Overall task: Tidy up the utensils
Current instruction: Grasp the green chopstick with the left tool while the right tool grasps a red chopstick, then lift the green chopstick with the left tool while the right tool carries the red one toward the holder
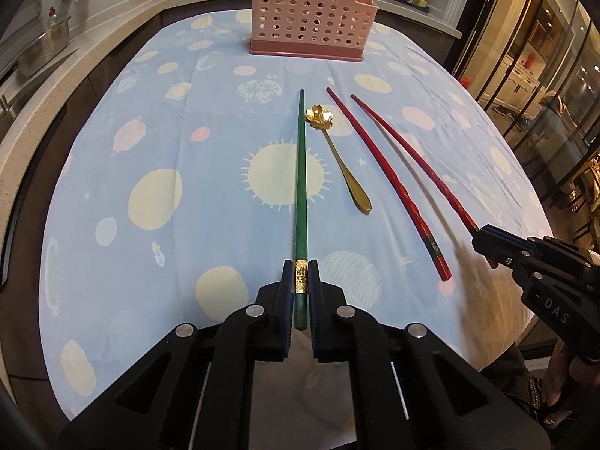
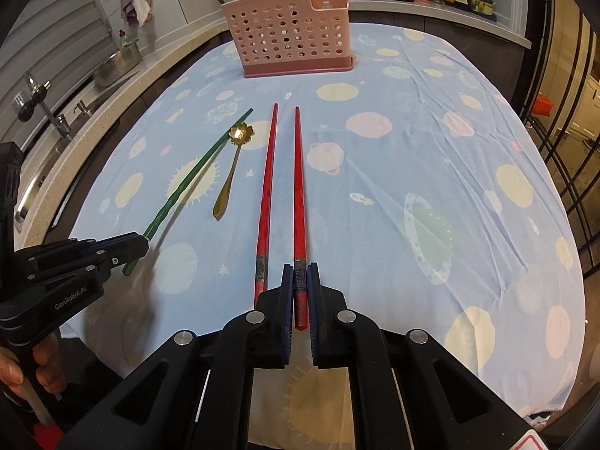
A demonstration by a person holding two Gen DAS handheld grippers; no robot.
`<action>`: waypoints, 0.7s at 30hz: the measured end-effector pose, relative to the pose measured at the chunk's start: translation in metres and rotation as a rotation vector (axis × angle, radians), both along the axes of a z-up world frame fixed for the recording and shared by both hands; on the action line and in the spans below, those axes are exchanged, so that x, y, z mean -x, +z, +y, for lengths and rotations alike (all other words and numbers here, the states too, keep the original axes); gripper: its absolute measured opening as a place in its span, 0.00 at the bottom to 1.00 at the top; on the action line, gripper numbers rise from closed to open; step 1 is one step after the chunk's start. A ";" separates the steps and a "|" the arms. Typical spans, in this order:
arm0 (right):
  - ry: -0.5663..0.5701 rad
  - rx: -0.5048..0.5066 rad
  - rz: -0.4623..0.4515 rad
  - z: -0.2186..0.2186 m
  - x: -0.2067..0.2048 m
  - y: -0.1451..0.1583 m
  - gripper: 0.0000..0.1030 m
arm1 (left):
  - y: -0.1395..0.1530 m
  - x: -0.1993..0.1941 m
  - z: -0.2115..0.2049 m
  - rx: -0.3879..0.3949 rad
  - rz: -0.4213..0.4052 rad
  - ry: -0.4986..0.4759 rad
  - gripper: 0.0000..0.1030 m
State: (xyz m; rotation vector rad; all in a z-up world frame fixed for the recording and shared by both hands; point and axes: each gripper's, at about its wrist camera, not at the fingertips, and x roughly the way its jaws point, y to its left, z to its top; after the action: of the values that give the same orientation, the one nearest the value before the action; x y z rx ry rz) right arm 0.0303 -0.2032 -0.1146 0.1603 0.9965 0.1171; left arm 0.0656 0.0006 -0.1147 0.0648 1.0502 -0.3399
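From my left wrist camera, my left gripper [image 1: 301, 275] is clamped on the gold band of the green chopstick [image 1: 301, 172] at bottom centre, the gold spoon [image 1: 339, 153] and loose red chopstick [image 1: 382, 180] lie right of it, and the pink holder [image 1: 311, 15] stands at top centre. From my right wrist camera, my right gripper [image 2: 300, 281] pinches the second red chopstick [image 2: 299, 187] at bottom centre on the blue tablecloth [image 2: 412, 131].

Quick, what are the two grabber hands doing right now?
Left gripper: shut on the green chopstick.
Right gripper: shut on a red chopstick.
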 end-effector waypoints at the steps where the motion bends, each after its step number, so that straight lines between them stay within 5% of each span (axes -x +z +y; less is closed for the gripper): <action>1: -0.003 -0.005 -0.011 -0.001 0.000 0.005 0.07 | 0.004 0.000 0.001 0.004 -0.008 0.004 0.07; 21: -0.082 -0.059 -0.264 -0.036 -0.024 0.104 0.07 | 0.103 -0.035 0.028 0.095 -0.224 0.097 0.07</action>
State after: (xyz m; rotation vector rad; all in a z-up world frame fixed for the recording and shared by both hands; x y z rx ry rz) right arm 0.0545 -0.2393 -0.0106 0.2330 0.7231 0.0895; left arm 0.1002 0.0281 -0.0113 -0.0326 0.8113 -0.2874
